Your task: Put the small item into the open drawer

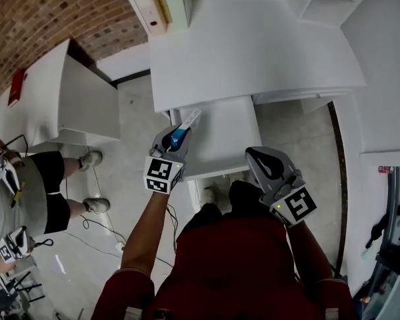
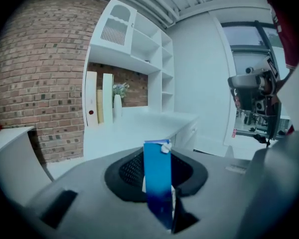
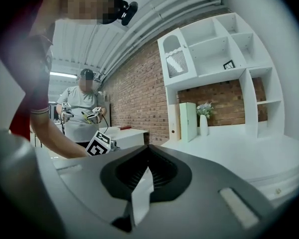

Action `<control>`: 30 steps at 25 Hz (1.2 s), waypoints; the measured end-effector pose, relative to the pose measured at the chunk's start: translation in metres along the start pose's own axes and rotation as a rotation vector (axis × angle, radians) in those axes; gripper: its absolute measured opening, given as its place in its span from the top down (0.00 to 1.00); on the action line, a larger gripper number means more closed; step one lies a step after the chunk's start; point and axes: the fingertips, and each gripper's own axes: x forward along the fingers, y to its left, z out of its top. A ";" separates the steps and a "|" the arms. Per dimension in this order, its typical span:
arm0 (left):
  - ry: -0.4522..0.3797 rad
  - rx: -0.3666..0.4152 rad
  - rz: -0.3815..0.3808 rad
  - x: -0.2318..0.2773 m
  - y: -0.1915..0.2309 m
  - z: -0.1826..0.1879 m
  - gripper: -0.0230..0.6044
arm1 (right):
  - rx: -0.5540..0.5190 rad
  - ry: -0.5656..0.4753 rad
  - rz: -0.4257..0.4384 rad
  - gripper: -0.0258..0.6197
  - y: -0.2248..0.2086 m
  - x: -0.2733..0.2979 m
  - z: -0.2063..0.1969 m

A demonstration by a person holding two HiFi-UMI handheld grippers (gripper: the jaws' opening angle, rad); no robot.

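The small item (image 1: 185,129) is a flat blue and white pack. My left gripper (image 1: 176,143) is shut on its lower end. The pack's white tip pokes out over the left edge of the open drawer (image 1: 227,145), which is pulled out from under the white desk (image 1: 253,52). In the left gripper view the blue pack (image 2: 157,176) stands upright between the jaws of the left gripper (image 2: 164,208). My right gripper (image 1: 260,159) hovers at the drawer's right front corner, shut with nothing in it. In its own view the right gripper (image 3: 139,198) shows only closed jaws.
A white cabinet (image 1: 60,99) stands to the left against a brick wall (image 1: 33,12). Another person (image 1: 20,199) with grippers stands at the far left on the floor. A white shelf unit (image 3: 214,59) rises behind the desk, and books and a vase (image 2: 117,103) stand on the desk.
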 end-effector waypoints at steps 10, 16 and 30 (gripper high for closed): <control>0.177 -0.005 -0.029 0.075 0.025 -0.073 0.83 | 0.009 0.074 -0.023 0.94 -0.058 0.014 -0.025; 0.251 -0.015 -0.026 0.106 0.034 -0.112 0.83 | 0.014 0.086 -0.033 0.94 -0.066 0.022 -0.031; 0.365 0.068 0.042 0.143 0.048 -0.155 0.83 | 0.025 0.129 -0.068 0.94 -0.081 0.032 -0.042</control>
